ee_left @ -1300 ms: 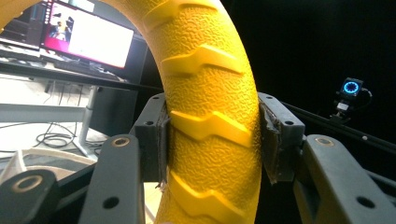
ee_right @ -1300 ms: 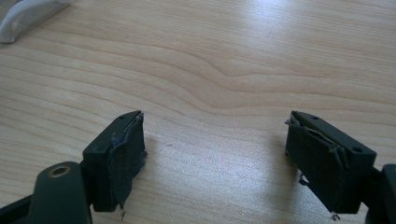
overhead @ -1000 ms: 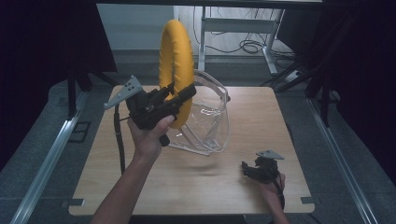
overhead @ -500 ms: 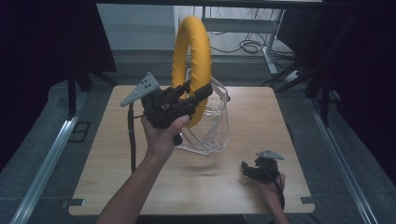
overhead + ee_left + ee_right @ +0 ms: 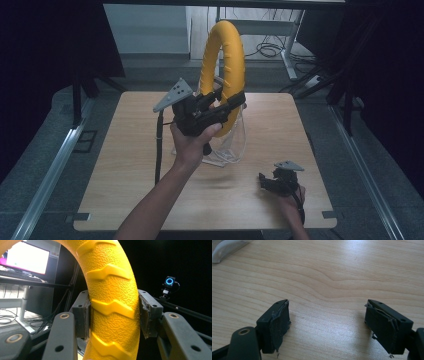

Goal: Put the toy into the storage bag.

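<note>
A large yellow ring [image 5: 226,60] with a ribbed, textured surface [image 5: 112,302] stands upright in the air above the middle of the wooden table [image 5: 125,165]. My left gripper [image 5: 227,102] is shut on its lower part, both pads pressed against its sides. Below and behind the ring a clear plastic container [image 5: 232,142] rests on the table. My right gripper [image 5: 266,181] rests low at the table's front right, open, with bare wood between its fingers [image 5: 278,322].
A white edge of the clear container [image 5: 227,248] sits at the far left of the right gripper view. Metal rails run along both sides of the table. A desk with cables stands beyond the far edge, and a lit monitor [image 5: 27,257] glows behind the ring.
My left gripper has carried the yellow ring rightward and a little away from me, turning it so more of its opening shows. The right gripper has stayed put.
</note>
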`<state>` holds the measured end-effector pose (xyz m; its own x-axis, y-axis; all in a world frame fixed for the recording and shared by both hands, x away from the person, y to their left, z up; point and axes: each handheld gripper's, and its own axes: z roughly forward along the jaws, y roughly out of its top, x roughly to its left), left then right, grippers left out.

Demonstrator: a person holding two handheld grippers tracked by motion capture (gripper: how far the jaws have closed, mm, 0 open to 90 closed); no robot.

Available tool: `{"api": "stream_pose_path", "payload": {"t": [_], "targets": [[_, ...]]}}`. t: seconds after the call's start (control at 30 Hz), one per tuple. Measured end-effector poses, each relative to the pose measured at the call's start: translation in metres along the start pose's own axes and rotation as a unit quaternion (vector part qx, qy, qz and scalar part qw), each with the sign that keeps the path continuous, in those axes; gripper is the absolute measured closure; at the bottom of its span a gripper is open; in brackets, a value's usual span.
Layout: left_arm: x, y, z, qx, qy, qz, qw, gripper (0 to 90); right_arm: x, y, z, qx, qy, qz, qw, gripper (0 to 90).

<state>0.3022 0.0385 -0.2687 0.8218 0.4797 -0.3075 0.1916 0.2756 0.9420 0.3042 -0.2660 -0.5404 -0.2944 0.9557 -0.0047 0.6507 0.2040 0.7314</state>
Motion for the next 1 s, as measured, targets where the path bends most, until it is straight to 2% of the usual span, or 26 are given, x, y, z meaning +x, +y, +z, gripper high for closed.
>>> {"api": "stream_pose_path", "payload": {"t": [0.27,0.63,0.8,1.0], "targets": [[0.011,-0.013,0.007,0.0,0.006,-0.012,0.9999,50.9,0.0,0.0,0.0,0.0,0.0,0.0,1.0,20.3],[0.023,-0.032,0.014,0.012,0.014,-0.027,0.9995,50.9,0.0,0.0,0.0,0.0,-0.001,0.0,1.0,20.3],[0.033,-0.042,0.012,0.014,0.026,-0.04,0.9988,50.9,0.0,0.0,0.0,-0.001,-0.001,-0.001,1.0,20.3],[0.044,-0.053,0.011,0.025,0.043,-0.044,0.9978,50.8,0.0,0.0,0.0,0.0,-0.001,0.0,1.0,20.3]]}}
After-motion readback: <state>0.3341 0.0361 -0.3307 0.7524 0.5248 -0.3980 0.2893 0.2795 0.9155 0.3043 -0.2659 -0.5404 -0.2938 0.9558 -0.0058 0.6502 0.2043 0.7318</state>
